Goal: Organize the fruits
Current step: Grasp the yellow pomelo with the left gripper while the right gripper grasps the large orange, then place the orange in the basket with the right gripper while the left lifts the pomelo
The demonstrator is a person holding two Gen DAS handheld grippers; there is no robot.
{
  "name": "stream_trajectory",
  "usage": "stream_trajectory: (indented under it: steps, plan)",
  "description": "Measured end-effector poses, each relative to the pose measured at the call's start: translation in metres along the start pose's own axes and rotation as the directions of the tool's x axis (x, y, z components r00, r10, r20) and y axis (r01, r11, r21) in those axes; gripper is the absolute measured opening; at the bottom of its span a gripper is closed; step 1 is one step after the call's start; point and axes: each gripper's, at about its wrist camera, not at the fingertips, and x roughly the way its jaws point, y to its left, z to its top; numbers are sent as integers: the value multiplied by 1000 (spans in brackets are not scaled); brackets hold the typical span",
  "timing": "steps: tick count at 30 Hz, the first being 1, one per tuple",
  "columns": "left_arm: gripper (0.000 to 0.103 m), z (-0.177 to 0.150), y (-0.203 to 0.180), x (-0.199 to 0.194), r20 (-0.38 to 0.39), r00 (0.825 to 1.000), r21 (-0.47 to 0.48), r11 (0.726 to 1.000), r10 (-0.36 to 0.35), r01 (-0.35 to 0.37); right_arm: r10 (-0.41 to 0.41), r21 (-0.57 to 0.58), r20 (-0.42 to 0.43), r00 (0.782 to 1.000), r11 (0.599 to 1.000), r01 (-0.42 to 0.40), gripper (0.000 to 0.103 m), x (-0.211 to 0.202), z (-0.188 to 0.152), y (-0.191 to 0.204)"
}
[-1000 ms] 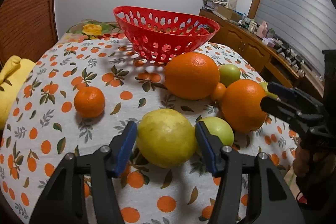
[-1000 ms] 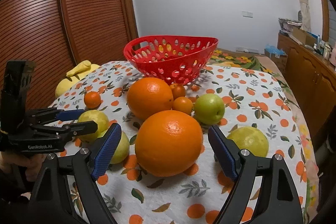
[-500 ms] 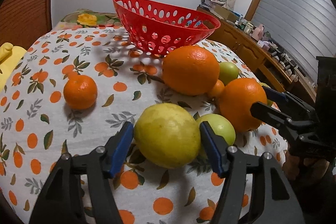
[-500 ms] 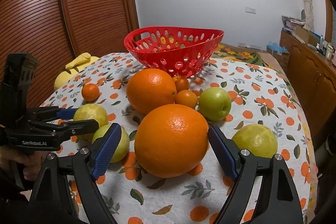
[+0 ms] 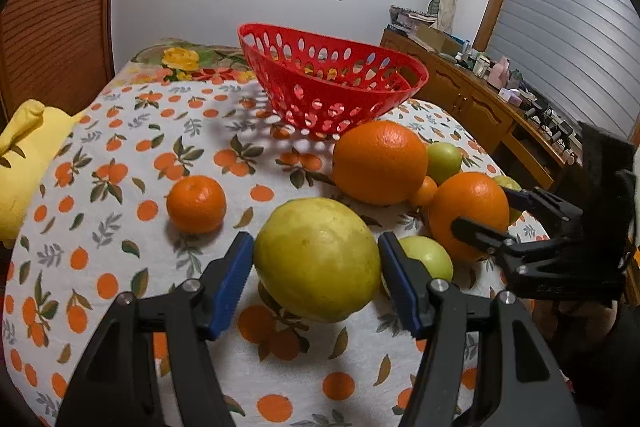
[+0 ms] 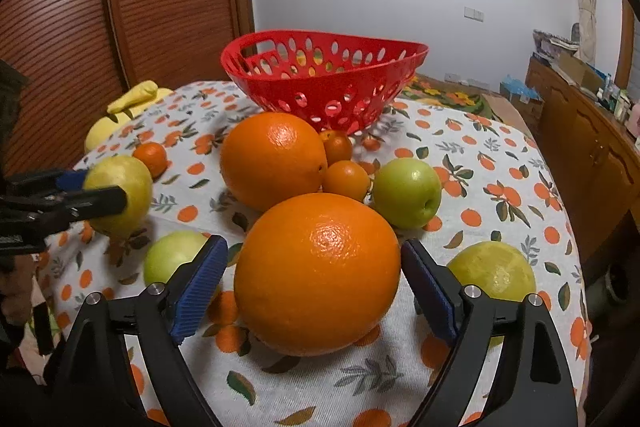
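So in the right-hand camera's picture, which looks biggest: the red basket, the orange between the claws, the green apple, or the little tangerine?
1. Orange, though nearness to the camera inflates it.
2. Red basket, farther off, so probably larger in reality.
3. Green apple.
4. Little tangerine.

Readable text: none in either view.
Left tool [image 6: 60, 203] body, at 9 o'clock in the right wrist view: a pale label strip, too blurred to read.
Fruit, basket, tabletop cloth: no lettering shows.
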Motion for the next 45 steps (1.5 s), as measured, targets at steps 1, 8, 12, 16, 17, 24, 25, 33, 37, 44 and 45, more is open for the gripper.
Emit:
stream_trajectory:
  steps: [1,8,12,16,17,24,25,33,37,44,45]
  plan:
    - [63,1,0,-1,5,1000,3,1000,1,-1,-4,-2,-6,1000,1000,4,91,2,0,0]
    - [63,6,-2,-6,26,1000,18,1000,-3,2,-30,-33,-39,999,999,29,87,11,-1,4]
    - [63,10,-3,-9,38,999,18,1000,-4,3,-13,-37,-27,1000,999,12,86,8,-1,2]
    - [63,18,-5,-16,60,998,25,1000,-7,6,4,-25,18,1000,1000,-4,85,-4,10,-2]
    - [63,21,-5,-17,64,998,26,1000,-8,6,10,-22,26,1000,1000,-9,85,-6,14,-3]
    - [63,46,-9,-18,89,996,54,999,-6,1,32,-37,97,995,999,-29,85,-25,52,-12]
    - [63,48,-9,-18,90,996,58,998,-5,-1,34,-39,106,994,999,-30,85,-27,58,-13]
    - [63,78,-7,-16,113,994,81,997,6,-15,61,-65,151,987,997,-52,85,-30,102,-19]
    - [63,93,-5,-16,133,991,88,996,10,-22,80,-93,139,987,993,-67,85,-19,122,-19]
    - [63,110,7,-8,136,990,85,996,26,-38,101,-113,90,991,989,-91,85,10,145,-18]
    - [63,112,9,-6,135,990,84,996,28,-40,104,-114,76,992,989,-95,85,16,148,-18]
